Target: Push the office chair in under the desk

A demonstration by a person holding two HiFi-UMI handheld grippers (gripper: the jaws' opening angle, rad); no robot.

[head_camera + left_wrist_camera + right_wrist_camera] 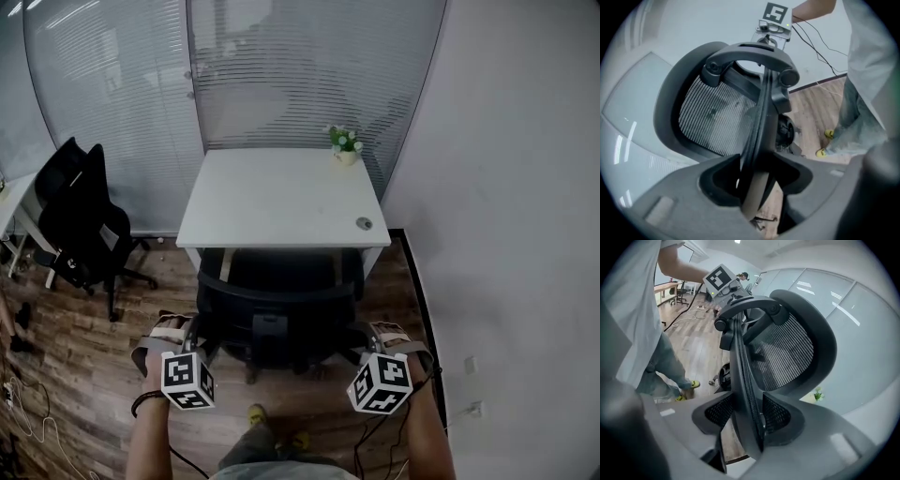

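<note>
Centrally, the white desk (pixel 272 202) stands against the blinds (pixel 281 75), and the chair (pixel 272 300) sits with its seat tucked under the desk's near edge, its backrest (pixel 272 323) facing you just outside that edge. Your left gripper (pixel 757 183) is clamped on the backrest's left rim and your right gripper (pixel 747 420) on its right rim, each rim running up between that gripper's two jaws. Smallest, a potted plant (pixel 345 142) stands at the desk's far right corner, well apart from the chair.
</note>
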